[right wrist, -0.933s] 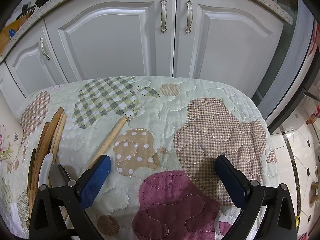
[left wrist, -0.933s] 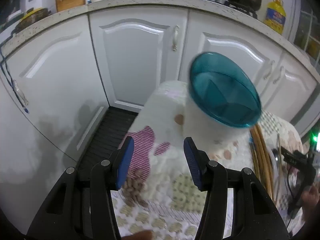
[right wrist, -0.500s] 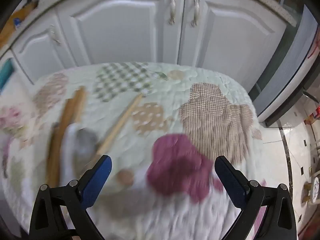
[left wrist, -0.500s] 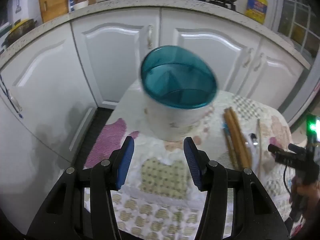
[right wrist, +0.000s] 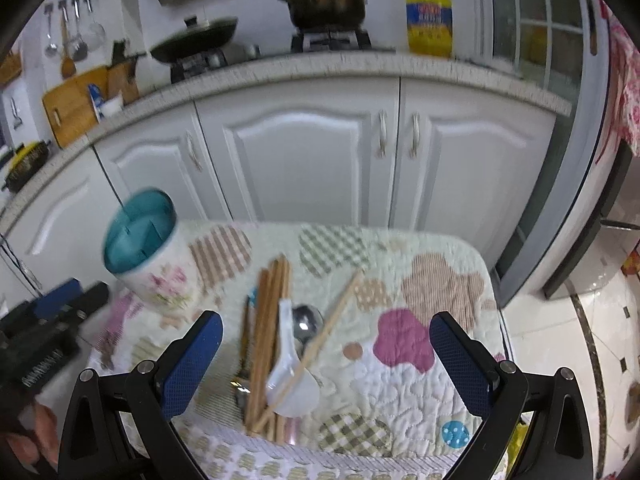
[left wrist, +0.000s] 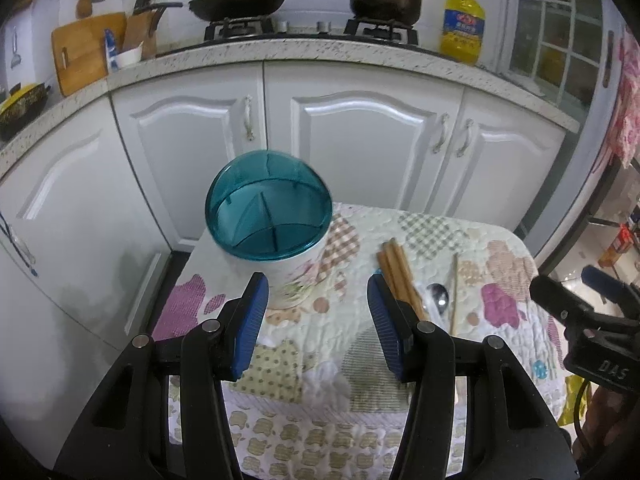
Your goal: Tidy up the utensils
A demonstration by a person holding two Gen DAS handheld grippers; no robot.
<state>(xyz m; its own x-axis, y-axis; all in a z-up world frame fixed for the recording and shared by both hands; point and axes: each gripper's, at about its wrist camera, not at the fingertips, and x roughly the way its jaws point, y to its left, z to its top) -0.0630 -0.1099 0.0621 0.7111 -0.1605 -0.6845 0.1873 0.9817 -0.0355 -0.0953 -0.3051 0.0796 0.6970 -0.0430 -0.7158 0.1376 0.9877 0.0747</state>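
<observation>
- Quilted table cover (left wrist: 400, 360) under both my tongs, patchwork, white cabinets (left wrist: 360, 140) behind at 12 o'clock.
- Utensil holder (left wrist: 276, 232) upright at the table's 10 o'clock, teal divided insert on top, white floral body; its mouth tips toward my left camera. Nothing in its compartments that I can see.
- Wooden chopsticks bundle (right wrist: 266, 328) at table centre, long axis running 12 to 6, far ends tilted slightly to 1 o'clock.
- White soup spoon (right wrist: 290, 364) just right of the bundle, bowl at 6 o'clock; metal spoon (right wrist: 306, 324) touching it, bowl at 12.
- One loose chopstick (right wrist: 320, 336) lies diagonally across both spoons, far tip at 1 o'clock.
- Left tongs (left wrist: 318, 320): jaws apart, empty, holder straight ahead.
- Right tongs (right wrist: 326, 364): jaws wide apart, empty, above the utensil pile.
- Right view shows the full pile, somewhat blurred; left view hides its near part behind my finger (left wrist: 384, 320).
- Left view only: "DAS" on the other tool's body. Oil bottle (left wrist: 462, 24) label unreadable.
</observation>
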